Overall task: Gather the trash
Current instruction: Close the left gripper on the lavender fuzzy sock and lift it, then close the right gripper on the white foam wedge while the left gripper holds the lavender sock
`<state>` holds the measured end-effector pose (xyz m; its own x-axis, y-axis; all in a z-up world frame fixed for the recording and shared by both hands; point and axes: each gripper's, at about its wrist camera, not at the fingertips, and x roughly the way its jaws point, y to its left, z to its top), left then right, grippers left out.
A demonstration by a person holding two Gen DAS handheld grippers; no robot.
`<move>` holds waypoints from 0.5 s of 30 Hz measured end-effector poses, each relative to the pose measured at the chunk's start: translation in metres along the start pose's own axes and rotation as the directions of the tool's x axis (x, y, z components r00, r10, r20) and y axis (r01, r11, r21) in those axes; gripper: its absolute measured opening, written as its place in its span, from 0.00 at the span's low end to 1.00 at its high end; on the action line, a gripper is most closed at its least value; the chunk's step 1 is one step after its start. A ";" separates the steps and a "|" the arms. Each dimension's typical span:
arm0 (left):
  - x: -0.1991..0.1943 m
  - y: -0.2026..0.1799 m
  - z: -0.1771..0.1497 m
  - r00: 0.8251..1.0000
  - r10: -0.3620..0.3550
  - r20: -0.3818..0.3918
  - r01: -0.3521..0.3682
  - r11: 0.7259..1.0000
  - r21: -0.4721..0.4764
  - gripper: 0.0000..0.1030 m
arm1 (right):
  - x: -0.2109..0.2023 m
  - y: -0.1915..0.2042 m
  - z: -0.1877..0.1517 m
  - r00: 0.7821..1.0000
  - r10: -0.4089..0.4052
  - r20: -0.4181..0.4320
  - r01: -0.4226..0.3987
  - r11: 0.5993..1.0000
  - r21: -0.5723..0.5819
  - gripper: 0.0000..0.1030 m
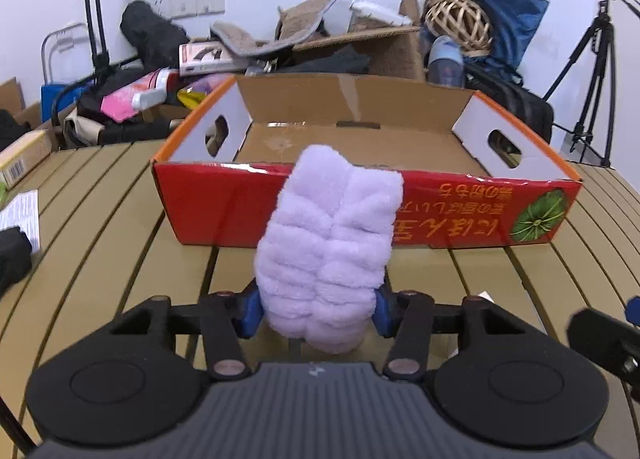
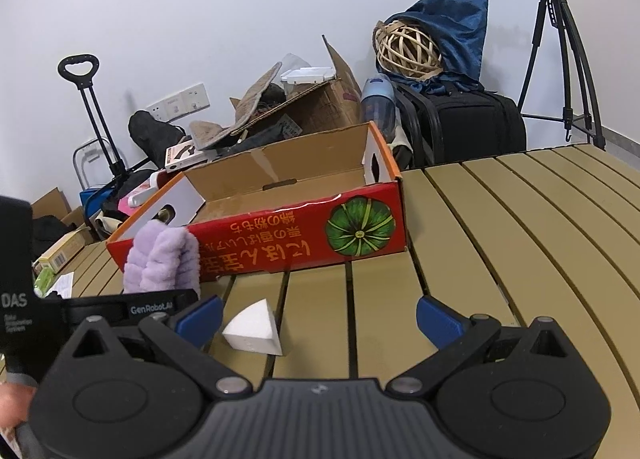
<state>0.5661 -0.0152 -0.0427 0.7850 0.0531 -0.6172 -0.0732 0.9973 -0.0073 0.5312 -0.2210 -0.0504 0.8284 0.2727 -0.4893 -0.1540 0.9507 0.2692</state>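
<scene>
A lilac plush [image 1: 328, 243], a red box [image 1: 460, 215] printed with a green pumpkin, and a white wedge [image 2: 254, 333] are seen on a tan slatted table [image 2: 520, 227].

**Cluttered corner behind a slatted table**

A plain white wall [image 2: 240, 19] carries a row of white sockets [image 1: 188, 1]. A tan slatted table [image 2: 520, 219] fills the foreground. Behind it stand a black tripod [image 2: 560, 59], a black suitcase [image 2: 472, 127], a woven rattan ball [image 2: 408, 45] under blue cloth [image 2: 456, 27], an open brown carton [image 2: 320, 107] and a trolley handle [image 2: 78, 69]. Light is even.
</scene>
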 end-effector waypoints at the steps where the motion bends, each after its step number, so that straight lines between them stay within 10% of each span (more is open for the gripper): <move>1: -0.003 0.001 -0.001 1.000 -0.002 0.011 0.002 1.000 0.009 0.48 | 0.001 0.001 0.000 1.000 0.003 -0.001 -0.003 1.000 -0.001 1.00; 15: -0.057 0.050 -0.017 0.998 0.025 0.062 -0.023 0.999 -0.030 0.41 | 0.019 0.027 -0.004 0.998 0.032 -0.056 -0.036 0.997 -0.072 1.00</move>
<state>0.5072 0.0308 -0.0210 0.8194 0.0808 -0.5675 -0.1095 0.9939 -0.0165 0.5406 -0.1891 -0.0556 0.7917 0.3106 -0.5260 -0.2217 0.9485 0.2264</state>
